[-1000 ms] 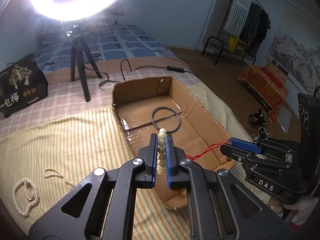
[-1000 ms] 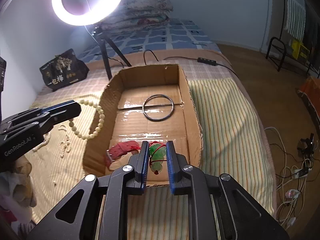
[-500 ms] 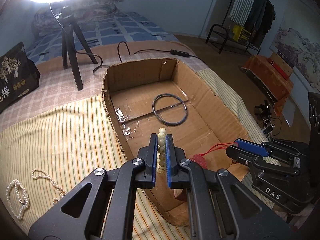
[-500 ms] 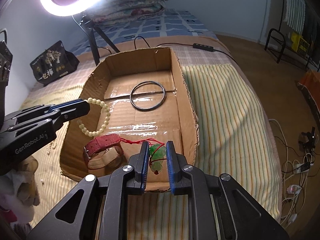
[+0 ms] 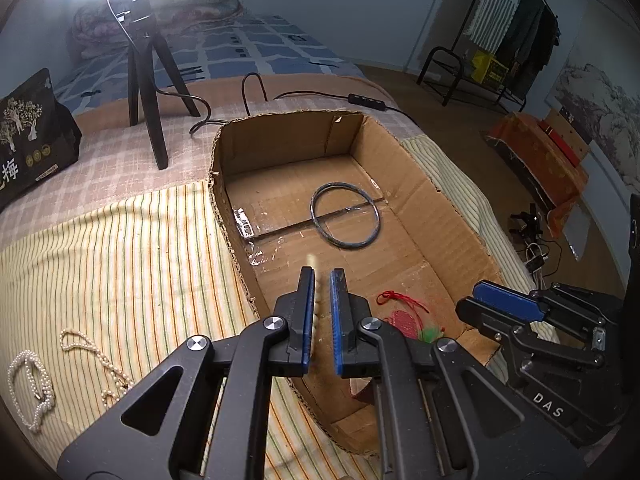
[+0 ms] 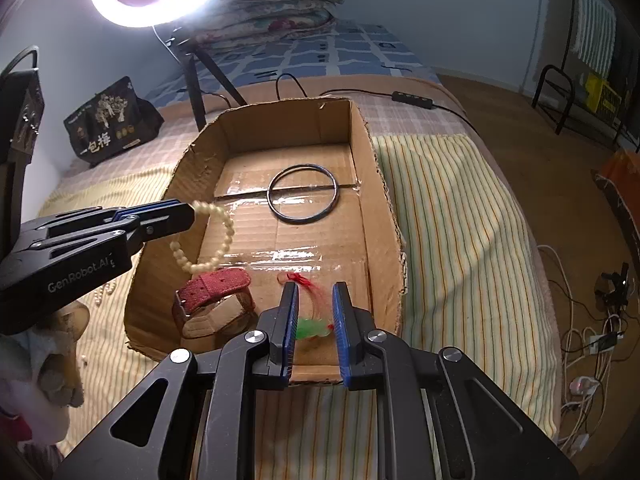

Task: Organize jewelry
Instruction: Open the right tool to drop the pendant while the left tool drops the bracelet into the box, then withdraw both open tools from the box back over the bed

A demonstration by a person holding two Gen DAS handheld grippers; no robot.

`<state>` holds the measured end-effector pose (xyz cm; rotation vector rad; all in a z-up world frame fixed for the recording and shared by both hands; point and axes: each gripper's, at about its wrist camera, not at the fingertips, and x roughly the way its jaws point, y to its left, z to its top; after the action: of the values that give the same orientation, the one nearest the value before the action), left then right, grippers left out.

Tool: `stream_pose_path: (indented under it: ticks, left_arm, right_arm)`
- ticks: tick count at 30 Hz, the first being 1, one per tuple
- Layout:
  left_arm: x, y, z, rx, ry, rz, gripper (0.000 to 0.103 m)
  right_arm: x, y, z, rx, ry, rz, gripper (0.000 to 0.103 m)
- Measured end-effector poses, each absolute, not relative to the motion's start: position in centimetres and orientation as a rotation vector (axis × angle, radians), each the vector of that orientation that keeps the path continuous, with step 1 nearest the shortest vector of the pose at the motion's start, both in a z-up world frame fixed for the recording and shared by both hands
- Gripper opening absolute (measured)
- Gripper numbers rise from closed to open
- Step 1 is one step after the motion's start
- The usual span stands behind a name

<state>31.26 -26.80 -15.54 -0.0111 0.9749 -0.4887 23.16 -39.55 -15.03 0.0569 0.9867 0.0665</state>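
Over the near left part of the cardboard box point(image 6: 372, 184), my left gripper point(image 6: 188, 210) is shut on a cream bead bracelet point(image 6: 224, 236) that hangs from its tips. In the left wrist view, the beads between the left gripper's point(image 5: 322, 274) pads show only as a pale blur. My right gripper point(image 6: 314, 290) is opening at the box's near end. A green pendant point(image 6: 314, 328) on red cord lies between its pads, which do not press on it. In the box lie a dark bangle point(image 6: 300, 222) and a red watch strap point(image 6: 216, 284).
Pearl strands point(image 5: 28, 384) lie on the striped bedspread left of the box point(image 5: 400, 148). Behind the box stand a ring-light tripod point(image 5: 148, 92), a black bag point(image 5: 28, 140) and a cable switch point(image 5: 364, 98). The bed ends at the right, with cables on the floor point(image 6: 592, 340).
The left gripper has sunk toward the box with the bracelet. The right jaws have widened, and the green pendant, pinched before, now sits loose between them.
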Motion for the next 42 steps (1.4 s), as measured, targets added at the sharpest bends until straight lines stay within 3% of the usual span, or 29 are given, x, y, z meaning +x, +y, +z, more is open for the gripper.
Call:
stream_pose_path:
  ticks: [4,6,20,22,24,32,36,39,42]
  left_arm:
    - [31.0,-26.5,-15.1,-0.009,0.967,-0.486,0.011]
    - [30.9,-26.2,-14.8,-0.014,0.963,-0.483,0.011]
    - [28.7,-22.9,-11.6,-0.025,0.914,-0.459,0.011]
    - [28.3,-22.1,-11.1,-0.026,0.907,-0.453,0.018]
    - [27.8,-21.1,-10.5,-0.032,0.892,-0.446,0.035]
    - [26.3,-16.1,-9.0,-0.029,0.857,-0.396,0.035]
    - [25.7,-12.7,-8.9,-0.034,0.851,-0.354,0.041]
    - [25.3,-9.6,-9.1,-0.052,0.855,-0.318,0.042]
    - [24.8,-6.5,-9.6,-0.067,0.858,-0.275,0.042]
  right_arm:
    - [23.0,-39.3,-14.7,0.045,0.976,0.070,0.037]
    - [22.8,-39.2,-14.4,0.043,0.966,0.065,0.041]
    - [21.2,-37.8,-11.6,0.051,0.929,0.069,0.046]
    - [20.9,-37.5,-11.1,0.049,0.922,0.073,0.047]
    - [20.6,-37.0,-10.7,0.048,0.916,0.079,0.047]
    - [19.9,-34.6,-9.5,0.022,0.906,0.109,0.052]
    - [19.7,-33.1,-9.1,0.006,0.911,0.135,0.054]
    - [19.5,-32.0,-8.9,-0.007,0.908,0.150,0.067]
    - [19.5,-30.7,-8.6,-0.019,0.905,0.176,0.068]
